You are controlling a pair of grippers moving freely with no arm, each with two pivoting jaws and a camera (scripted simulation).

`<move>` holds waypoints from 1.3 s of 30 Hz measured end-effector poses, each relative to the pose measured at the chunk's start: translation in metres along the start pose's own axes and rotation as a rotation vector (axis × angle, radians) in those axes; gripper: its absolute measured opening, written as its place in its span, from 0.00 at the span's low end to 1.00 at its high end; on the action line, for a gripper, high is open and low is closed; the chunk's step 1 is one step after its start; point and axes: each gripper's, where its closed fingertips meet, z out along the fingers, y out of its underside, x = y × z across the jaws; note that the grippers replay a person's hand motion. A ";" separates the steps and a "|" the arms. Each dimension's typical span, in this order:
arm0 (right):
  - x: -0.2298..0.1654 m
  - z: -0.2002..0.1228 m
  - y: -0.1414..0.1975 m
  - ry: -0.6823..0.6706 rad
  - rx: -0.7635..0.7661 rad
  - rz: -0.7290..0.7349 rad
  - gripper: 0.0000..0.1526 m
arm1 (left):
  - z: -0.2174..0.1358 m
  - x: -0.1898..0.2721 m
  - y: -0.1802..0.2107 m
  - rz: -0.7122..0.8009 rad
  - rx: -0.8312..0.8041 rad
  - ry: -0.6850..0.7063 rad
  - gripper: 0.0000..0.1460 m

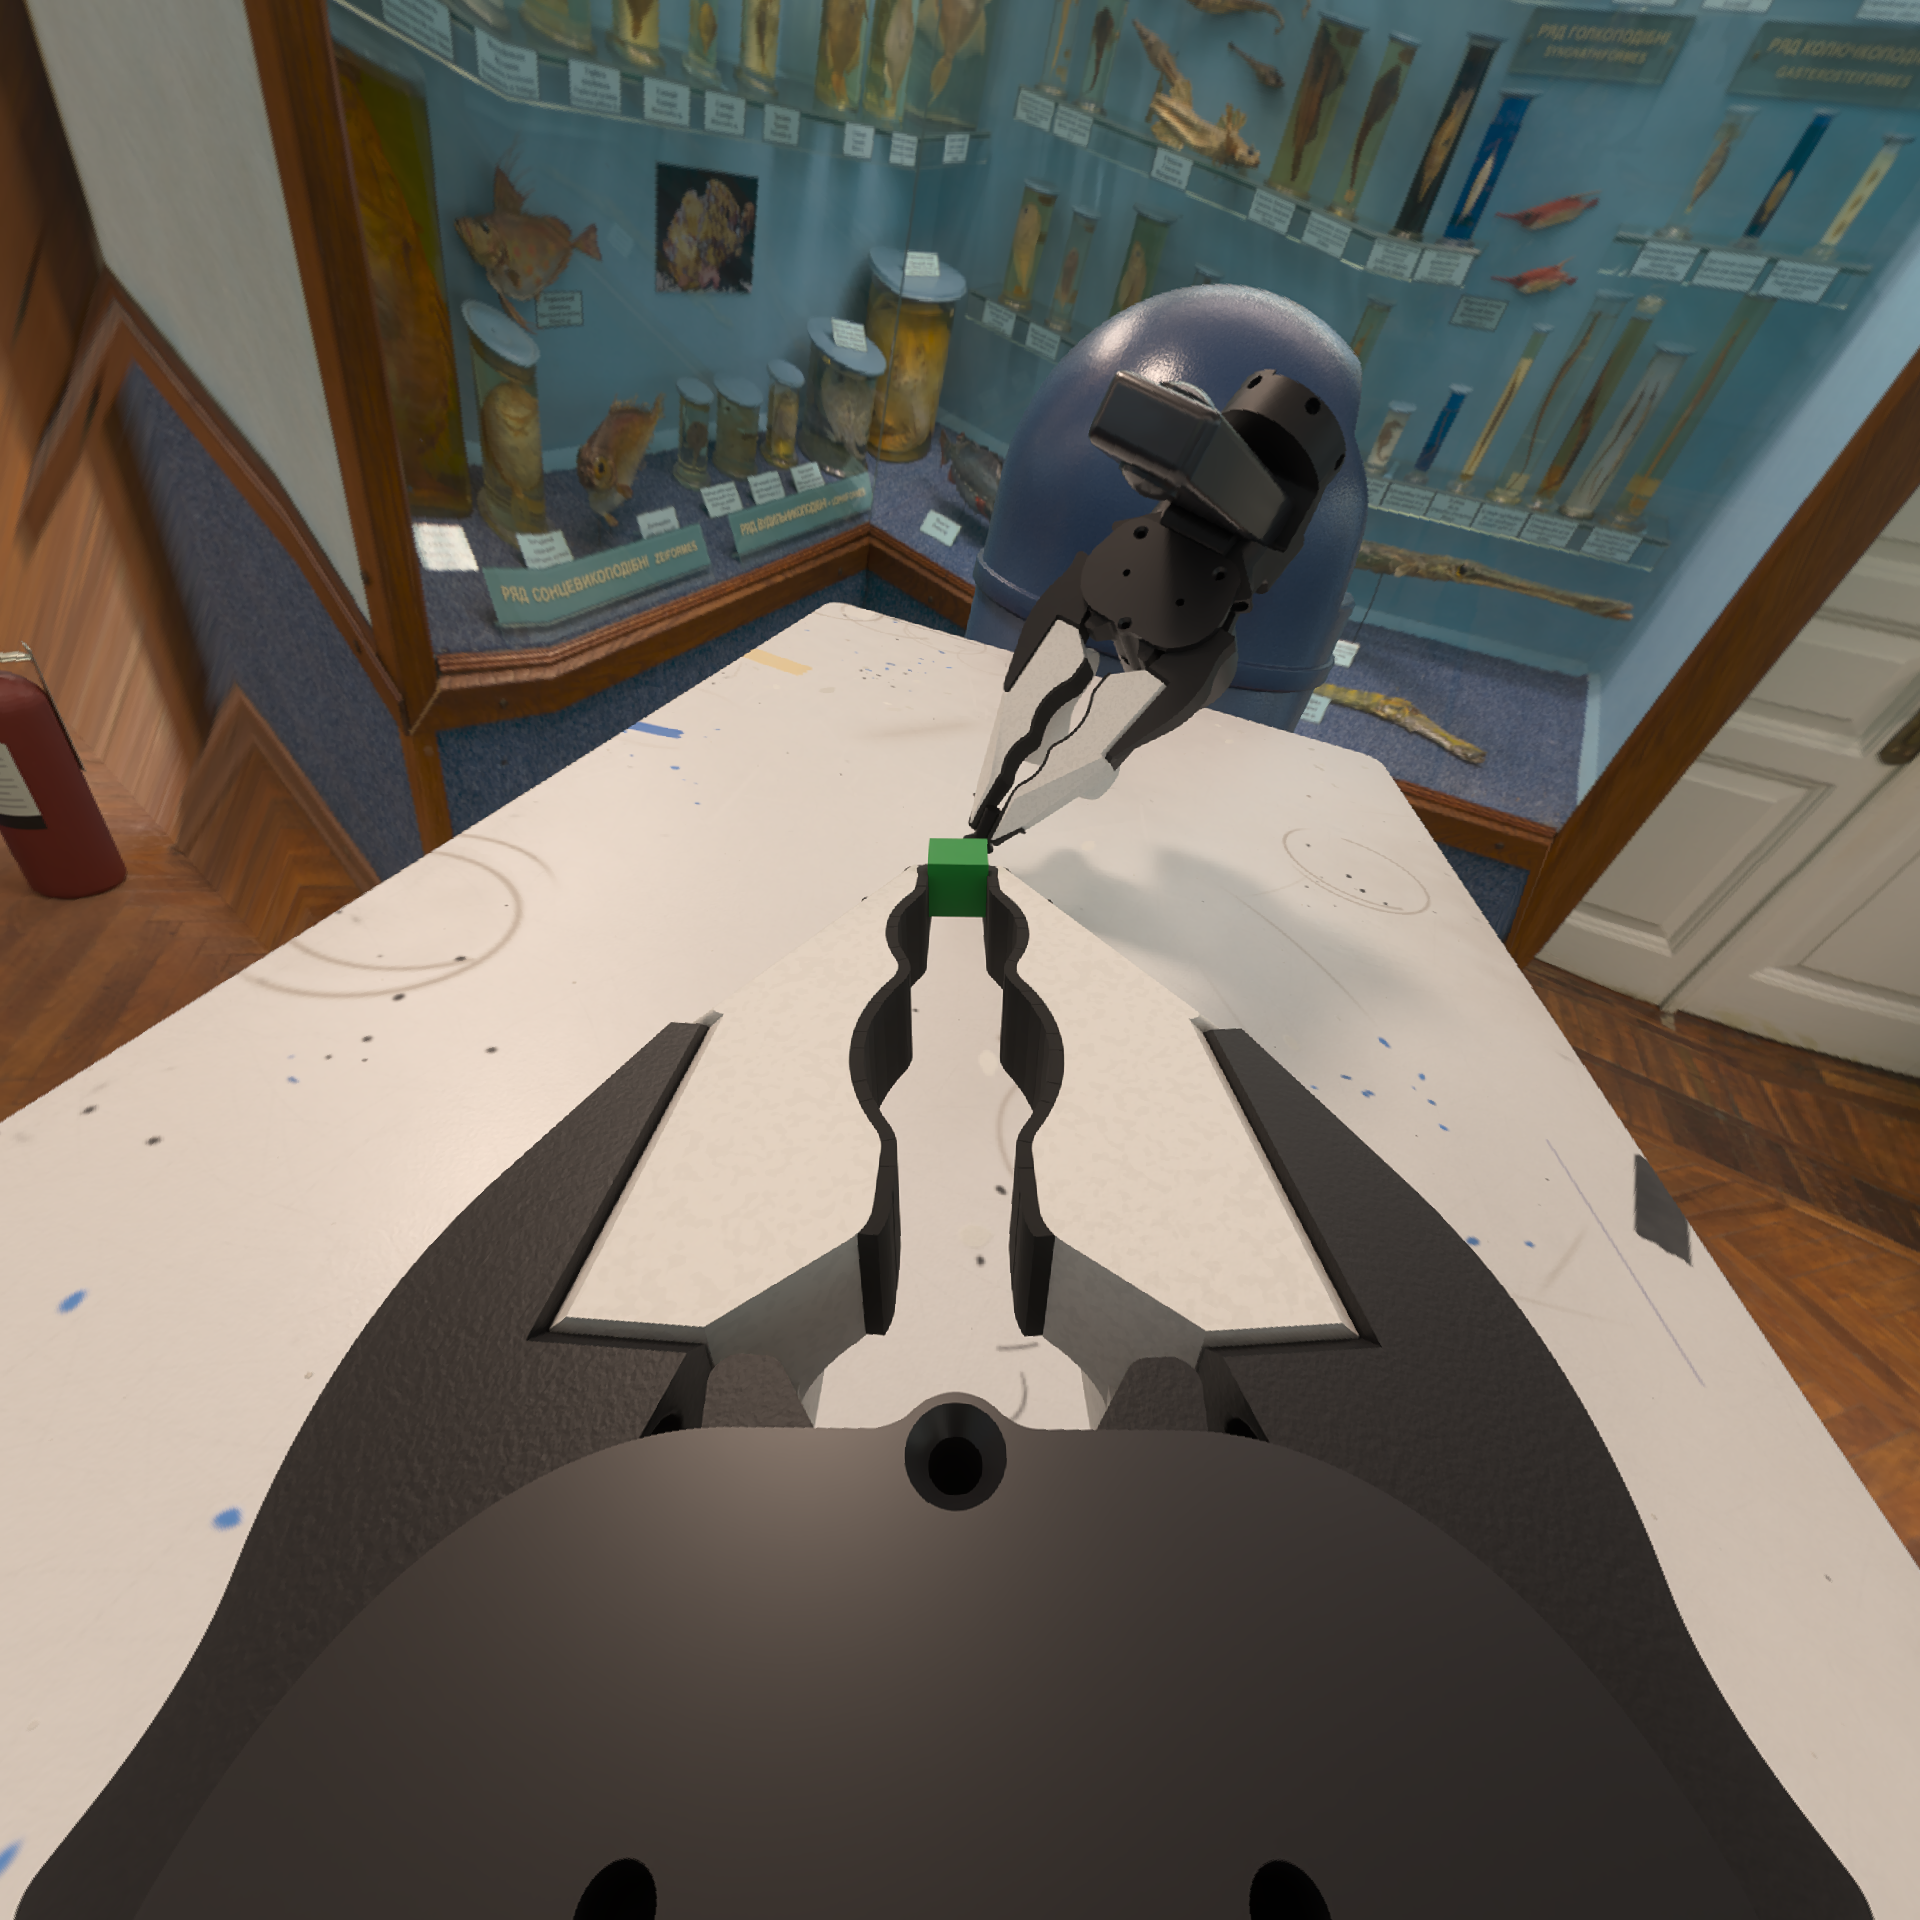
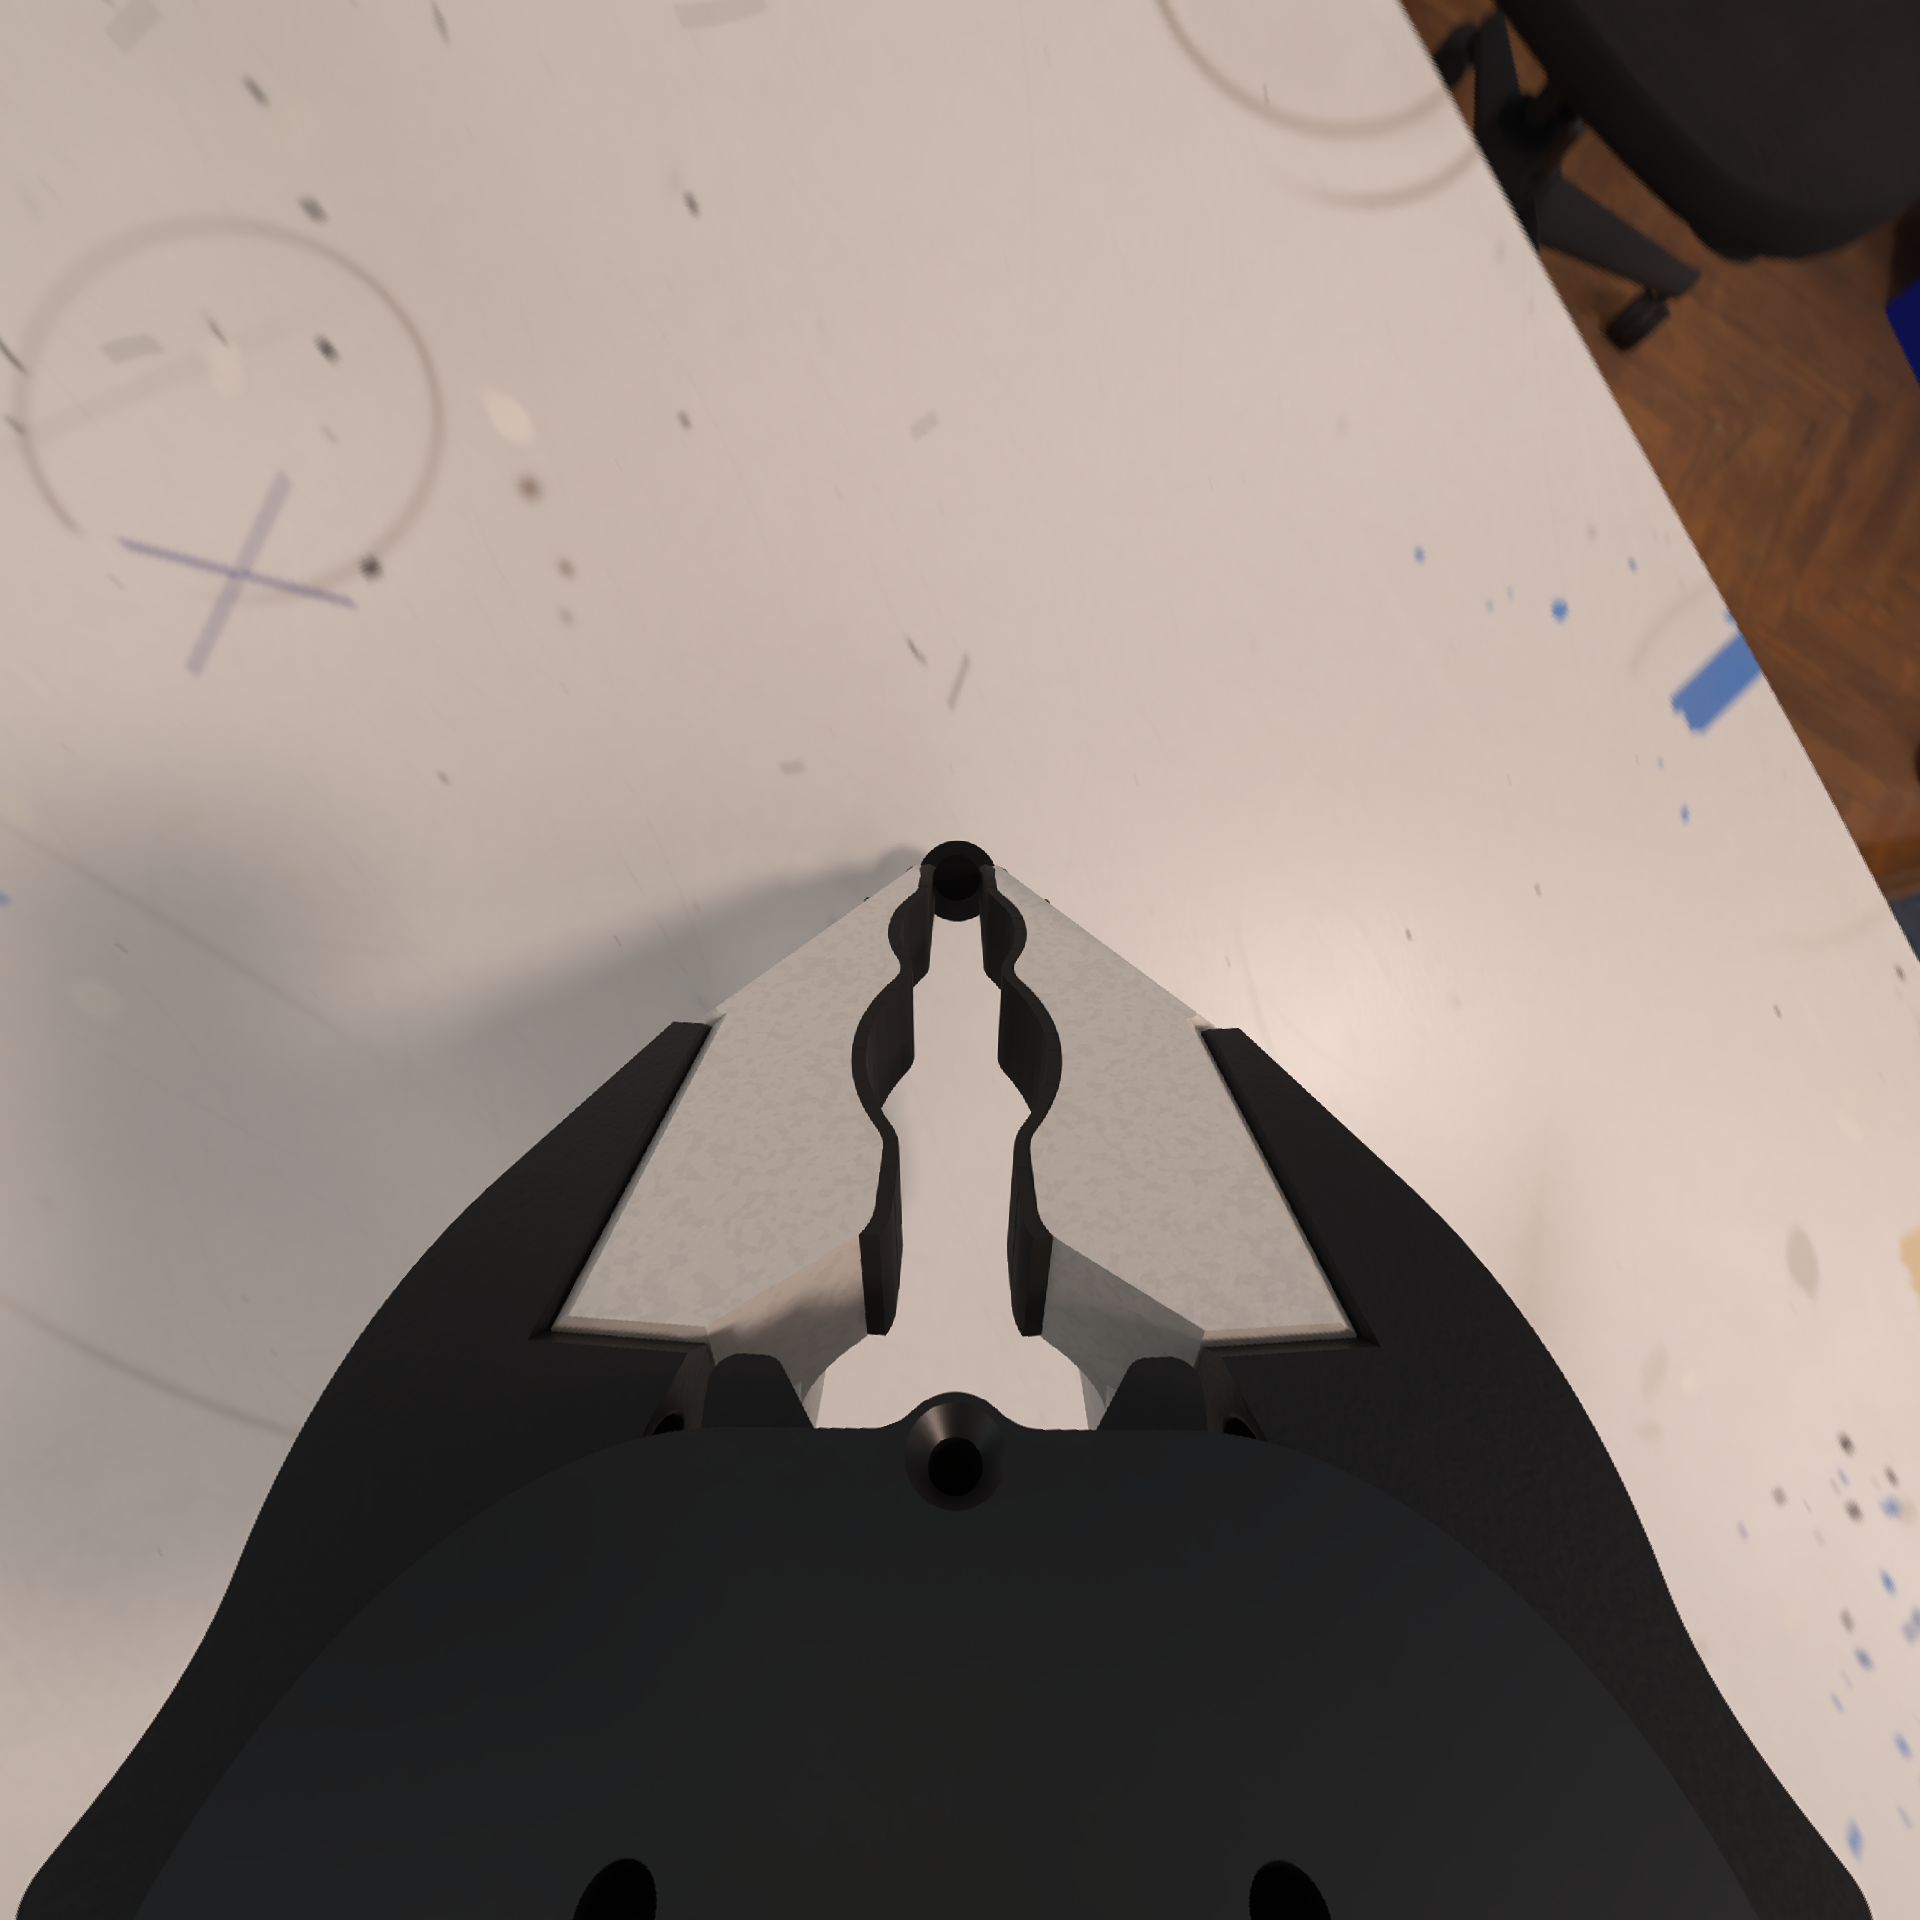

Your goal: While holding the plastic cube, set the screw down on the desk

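Observation:
My left gripper [image 1: 957, 883] is shut on a small green plastic cube [image 1: 957, 878] and holds it between its fingertips above the white desk [image 1: 520, 1039]. My right gripper [image 2: 956, 883] is shut on a small black screw [image 2: 956, 871], whose round head shows at the fingertips, low over the desk [image 2: 1143, 520]. In the left wrist view the right gripper [image 1: 992, 826] reaches down from the far side, tilted, with its tips just behind and right of the cube, and a thin dark screw [image 1: 1003, 834] is pinched there.
A blue domed bin [image 1: 1174, 499] stands beyond the desk's far edge. A red fire extinguisher [image 1: 52, 790] stands on the wooden floor at left. A black wheeled chair [image 2: 1662, 135] stands off the desk's edge in the right wrist view. Glass display cases [image 1: 727, 312] line the back.

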 end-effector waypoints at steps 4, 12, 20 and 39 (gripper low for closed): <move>0.005 -0.005 0.023 0.003 -0.049 0.047 0.05 | 0.000 0.000 0.001 -0.006 -0.001 0.000 0.06; 0.010 -0.009 0.034 0.034 -0.082 0.063 0.05 | 0.002 0.000 0.005 -0.014 -0.027 0.009 0.06; 0.009 -0.009 0.035 0.044 -0.093 0.062 0.05 | 0.002 0.001 0.005 -0.027 -0.025 0.016 0.06; 0.010 -0.006 0.035 0.010 -0.126 0.070 0.19 | 0.002 0.002 0.006 -0.029 -0.028 0.023 0.06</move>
